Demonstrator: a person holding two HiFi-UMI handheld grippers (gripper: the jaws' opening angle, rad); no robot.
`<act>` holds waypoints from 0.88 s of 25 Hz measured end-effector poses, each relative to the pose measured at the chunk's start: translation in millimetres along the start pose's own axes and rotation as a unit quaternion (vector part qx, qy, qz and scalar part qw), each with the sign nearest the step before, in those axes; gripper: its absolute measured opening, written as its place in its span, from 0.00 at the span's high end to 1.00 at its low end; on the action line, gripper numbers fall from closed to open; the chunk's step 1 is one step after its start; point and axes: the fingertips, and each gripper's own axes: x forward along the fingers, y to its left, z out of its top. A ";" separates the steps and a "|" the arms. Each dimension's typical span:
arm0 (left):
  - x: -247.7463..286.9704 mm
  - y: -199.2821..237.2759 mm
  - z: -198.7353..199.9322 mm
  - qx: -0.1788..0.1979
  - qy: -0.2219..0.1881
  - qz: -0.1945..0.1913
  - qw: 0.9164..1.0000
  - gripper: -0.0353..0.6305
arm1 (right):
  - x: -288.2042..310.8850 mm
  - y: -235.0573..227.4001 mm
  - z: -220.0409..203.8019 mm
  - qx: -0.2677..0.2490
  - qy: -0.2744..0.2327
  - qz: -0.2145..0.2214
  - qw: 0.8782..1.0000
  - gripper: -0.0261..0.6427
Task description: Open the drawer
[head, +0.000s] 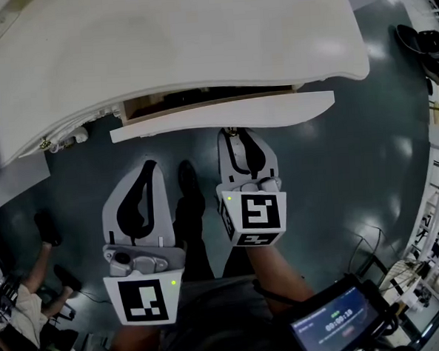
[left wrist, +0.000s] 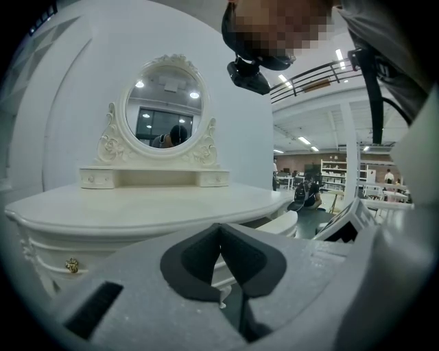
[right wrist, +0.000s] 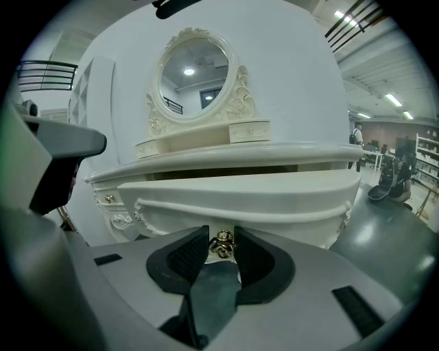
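Note:
A white dressing table (head: 181,40) has its middle drawer (head: 223,113) pulled partly out, so a strip of the wooden inside (head: 200,99) shows. My right gripper (head: 234,135) reaches the drawer front and is shut on the drawer's gold knob (right wrist: 221,245), with a dark pad pressing each side of it. The drawer front (right wrist: 240,195) fills the middle of the right gripper view. My left gripper (head: 149,166) hangs lower and to the left, away from the table. Its pads (left wrist: 206,257) meet with nothing between them. The open drawer (left wrist: 278,225) shows past them.
An oval mirror (right wrist: 194,72) with small drawers stands on the tabletop. A side drawer with a gold knob (left wrist: 71,264) sits at the table's left. A person (head: 26,294) sits on the floor at lower left. A small screen (head: 340,323) is at lower right, white shelving (head: 436,195) along the right.

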 end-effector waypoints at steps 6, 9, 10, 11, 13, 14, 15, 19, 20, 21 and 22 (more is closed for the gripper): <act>-1.6 0.7 1.5 0.003 -0.004 -0.003 1.000 0.93 | -4.3 4.4 -4.3 0.001 0.002 0.000 1.000 0.79; -4.7 3.1 3.9 0.003 -0.007 -0.004 1.000 0.93 | -7.3 9.1 -4.8 0.000 0.001 0.000 1.000 0.79; -4.8 2.9 4.8 0.003 -0.008 -0.004 1.000 0.93 | -7.9 9.1 -4.9 -0.001 0.002 -0.001 1.000 0.79; -4.8 2.5 5.4 0.003 -0.008 -0.005 1.000 0.93 | -8.4 9.2 -4.5 -0.001 0.002 -0.001 1.000 0.79; -5.5 0.8 6.6 0.004 -0.008 -0.005 1.000 0.93 | -9.9 10.4 -2.6 0.002 0.000 0.001 1.000 0.79; -6.1 0.0 7.1 0.003 -0.009 -0.005 1.000 0.93 | -10.8 11.2 -2.2 0.003 -0.001 0.002 1.000 0.79; -6.5 -0.7 7.3 0.003 -0.010 -0.005 1.000 0.93 | -11.6 11.9 -2.3 0.003 -0.002 0.003 1.000 0.79; -5.0 -0.2 6.1 0.003 -0.011 -0.006 1.000 0.93 | -10.2 14.6 -5.0 0.002 -0.001 0.005 1.000 0.79; -4.9 -0.3 4.9 0.003 -0.011 -0.007 1.000 0.93 | -10.1 15.3 -6.6 0.002 0.000 0.005 1.000 0.79; -5.5 -0.6 3.6 0.003 -0.011 -0.007 1.000 0.93 | -10.6 16.1 -8.5 0.002 0.000 0.006 1.000 0.79; -6.5 -1.3 2.4 0.004 -0.011 -0.007 1.000 0.93 | -11.7 16.8 -10.3 0.002 0.000 0.006 1.000 0.79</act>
